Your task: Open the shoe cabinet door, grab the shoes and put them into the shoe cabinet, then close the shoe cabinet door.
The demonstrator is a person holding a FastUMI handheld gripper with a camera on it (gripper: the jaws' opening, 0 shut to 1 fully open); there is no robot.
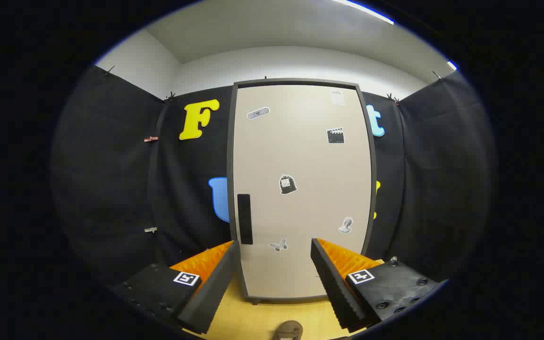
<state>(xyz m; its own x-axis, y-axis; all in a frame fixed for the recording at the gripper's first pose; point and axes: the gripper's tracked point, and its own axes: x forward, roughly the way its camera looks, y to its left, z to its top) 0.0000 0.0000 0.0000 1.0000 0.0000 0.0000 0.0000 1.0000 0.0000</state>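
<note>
While the fingers (274,283) stand spread wide apart with nothing between them, the shoe cabinet (300,189) rises straight ahead of them and beyond their tips, its pale door (310,160) shut flat inside a dark frame. A dark upright handle (244,218) sits low on the door's left side, just above the tip of the left finger. Several small stickers (288,184) are scattered over the door, among them a butterfly shape low down between the two fingers. A shoe (288,329), brownish and only partly in sight, lies on the desk (253,318) below and between the fingers, nearer than the cabinet and apart from its base. Nothing stands between the fingers and the door. The desk is a yellowish wood surface, and the cabinet stands on it at the back. Black cloth (111,179) hangs behind and to both sides of the cabinet, pinned up with small clips (150,139). Above the cloth are a white wall (295,63) and ceiling with a strip light (366,10).
</note>
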